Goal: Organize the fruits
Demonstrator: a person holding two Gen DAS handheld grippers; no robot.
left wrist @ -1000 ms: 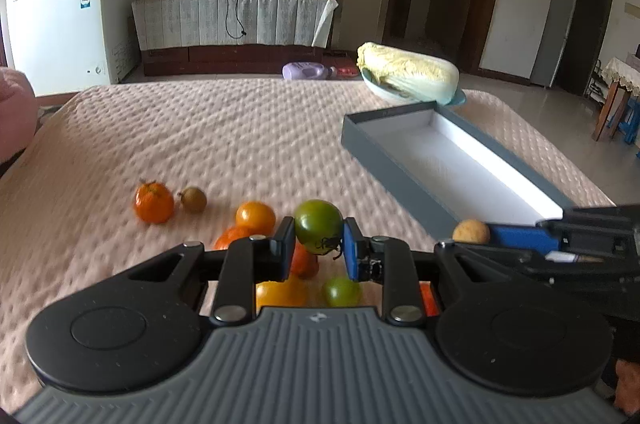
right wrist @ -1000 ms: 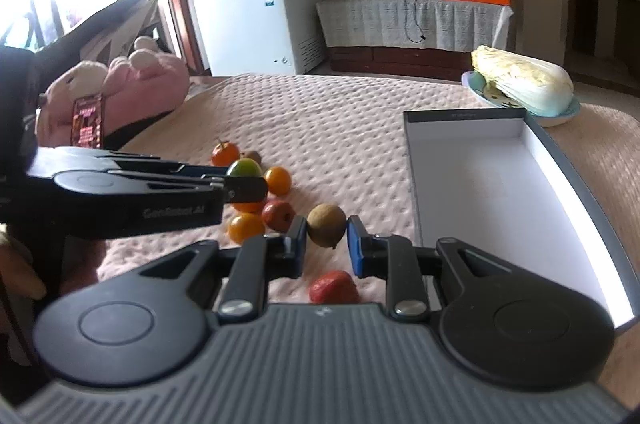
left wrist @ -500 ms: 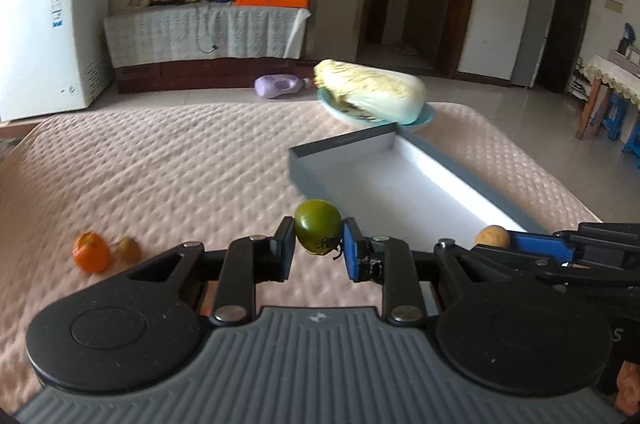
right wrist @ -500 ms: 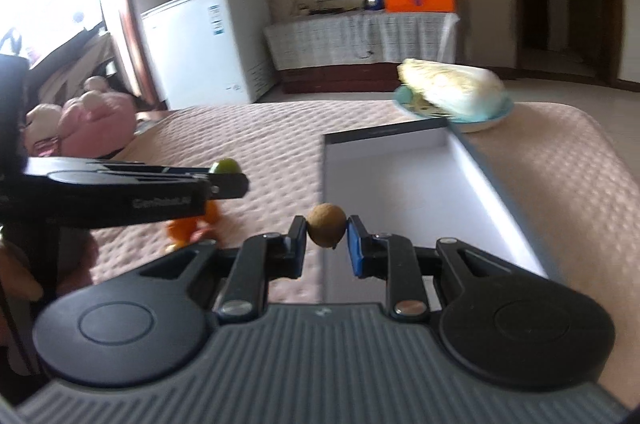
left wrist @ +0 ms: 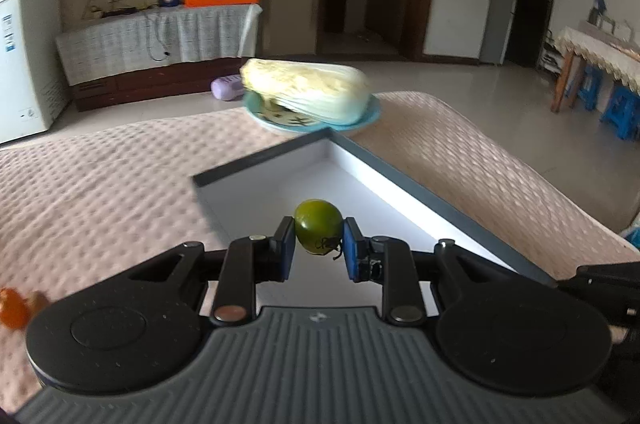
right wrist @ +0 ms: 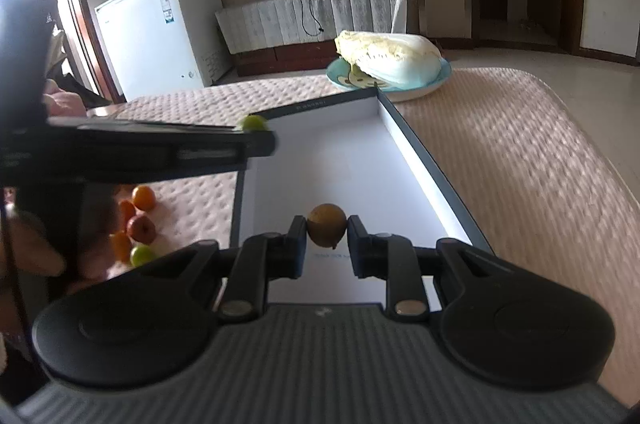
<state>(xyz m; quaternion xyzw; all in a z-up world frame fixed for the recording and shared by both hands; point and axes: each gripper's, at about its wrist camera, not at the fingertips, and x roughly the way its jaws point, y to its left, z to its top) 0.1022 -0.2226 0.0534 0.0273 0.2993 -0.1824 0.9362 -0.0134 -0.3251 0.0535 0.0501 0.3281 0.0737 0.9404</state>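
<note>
The left gripper (left wrist: 319, 248) is clamped on a small round green tomato (left wrist: 318, 226) with a dark stem scar, its blue-padded fingers (left wrist: 285, 248) pressing the fruit from both sides. Just ahead of and below this gripper lies a long, shallow rectangular box (left wrist: 420, 197) with dark grey walls and a white floor, resting on a pink quilted bedspread (left wrist: 100, 175); the tomato hangs above the box's near end. Beyond the box's far corner, a pale green napa cabbage (left wrist: 306, 89) sits on a light blue plate (left wrist: 372, 113). Far to the left of this gripper, at the frame's edge, a blurred orange fruit (left wrist: 12, 308) lies on the bedspread. The right gripper (right wrist: 327, 244) is clamped on a small round brown fruit (right wrist: 327, 230), held between its dark fingers (right wrist: 298, 244) over the near part of the same box's white floor (right wrist: 340, 163). In the right wrist view the left gripper reaches in from the left side, with the green tomato (right wrist: 252, 122) peeking above its tip near the box's far left wall. To the left of the right gripper and outside the box, several loose fruits stay on the bedspread: an orange one (right wrist: 144, 197), a dark red one (right wrist: 141, 228), and a small green one (right wrist: 142, 254), partly hidden behind the left gripper's body.
</note>
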